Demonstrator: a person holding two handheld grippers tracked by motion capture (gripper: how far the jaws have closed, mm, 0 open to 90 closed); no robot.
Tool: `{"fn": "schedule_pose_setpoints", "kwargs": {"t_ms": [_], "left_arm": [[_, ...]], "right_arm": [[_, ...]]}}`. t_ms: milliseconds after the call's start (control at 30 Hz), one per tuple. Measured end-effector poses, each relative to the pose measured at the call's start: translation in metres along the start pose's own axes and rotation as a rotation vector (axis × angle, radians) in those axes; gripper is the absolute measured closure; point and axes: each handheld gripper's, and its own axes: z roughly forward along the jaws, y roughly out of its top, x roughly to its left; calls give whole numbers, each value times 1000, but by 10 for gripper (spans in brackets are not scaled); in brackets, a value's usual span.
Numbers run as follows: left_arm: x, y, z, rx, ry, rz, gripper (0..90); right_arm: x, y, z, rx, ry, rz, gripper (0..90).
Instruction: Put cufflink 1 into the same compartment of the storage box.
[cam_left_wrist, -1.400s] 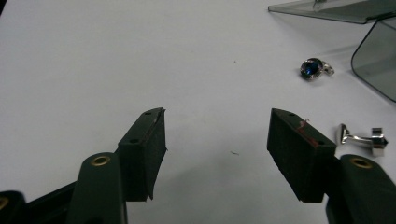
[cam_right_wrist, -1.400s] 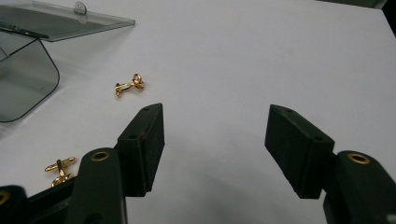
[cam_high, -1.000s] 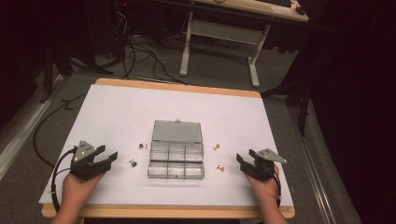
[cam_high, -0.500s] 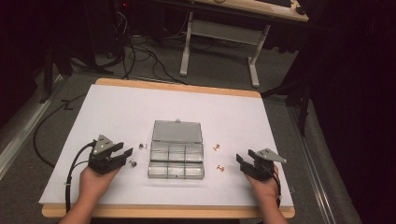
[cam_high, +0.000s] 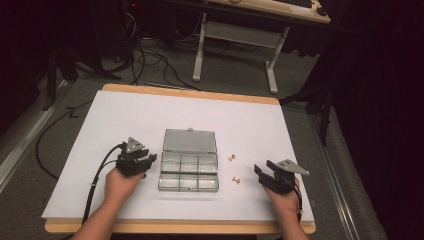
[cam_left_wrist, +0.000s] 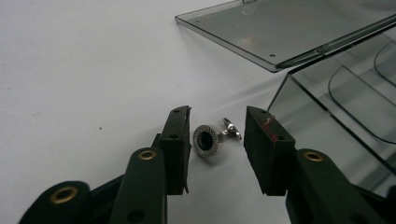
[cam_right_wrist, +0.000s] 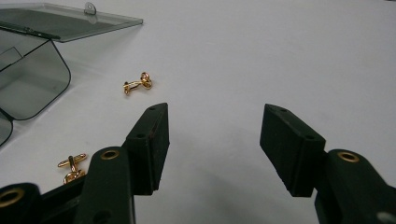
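**A:** How far along is the sorting, would you say?

**B:** Barely begun. The clear compartment box (cam_high: 188, 171) sits open in the middle of the worktop (cam_high: 250, 120), its lid (cam_high: 190, 141) laid flat behind it, and every compartment I can make out looks empty.

**A:** And the pieces meant for it?

**B:** All still out on the white surface. A silver cufflink (cam_left_wrist: 208, 139) lies just beside the box's left wall. Two gold ones lie to the right of the box: the farther gold cufflink (cam_high: 232, 158) near the middle row, and the nearer gold cufflink (cam_high: 236, 179) closer to the person.

**A:** What are the left tongs (cam_left_wrist: 217, 140) doing?

**B:** They have just been closing, with the silver cufflink between the two black pads. In the left gripper view one pad stands very close to its round face and the other is still clear of its toggle end, so I would call them not yet clamped; nothing is lifted.

**A:** The right tongs (cam_right_wrist: 212, 140)?

**B:** Spread apart and holding nothing, resting at the right side of the worktop. In the right gripper view both gold cufflinks lie off to the left of the jaws, not between them.

**A:** So what remains?

**B:** As I judge it, almost everything: finish the pinch on the silver one, carry it over the box wall, drop it in a compartment, then do the same for the gold pair.
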Motion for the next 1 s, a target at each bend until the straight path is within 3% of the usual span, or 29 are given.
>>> {"fn": "schedule_pose_setpoints", "kwargs": {"t_ms": [233,500,733,867,1000], "left_arm": [[0,0,4,27,8,34,770],[2,0,1,27,39,57,864],[2,-2,-1,15,36,77,867],[4,-3,-14,-4,35,88,867],[11,-17,-37,-18,47,83,867]], "right_arm": [[-1,0,0,-5,3,-6,434],[0,0,0,6,4,3,440],[-2,-1,0,4,7,2,445],[-2,-1,0,0,8,4,447],[-3,-1,-2,-2,9,7,450]]}}
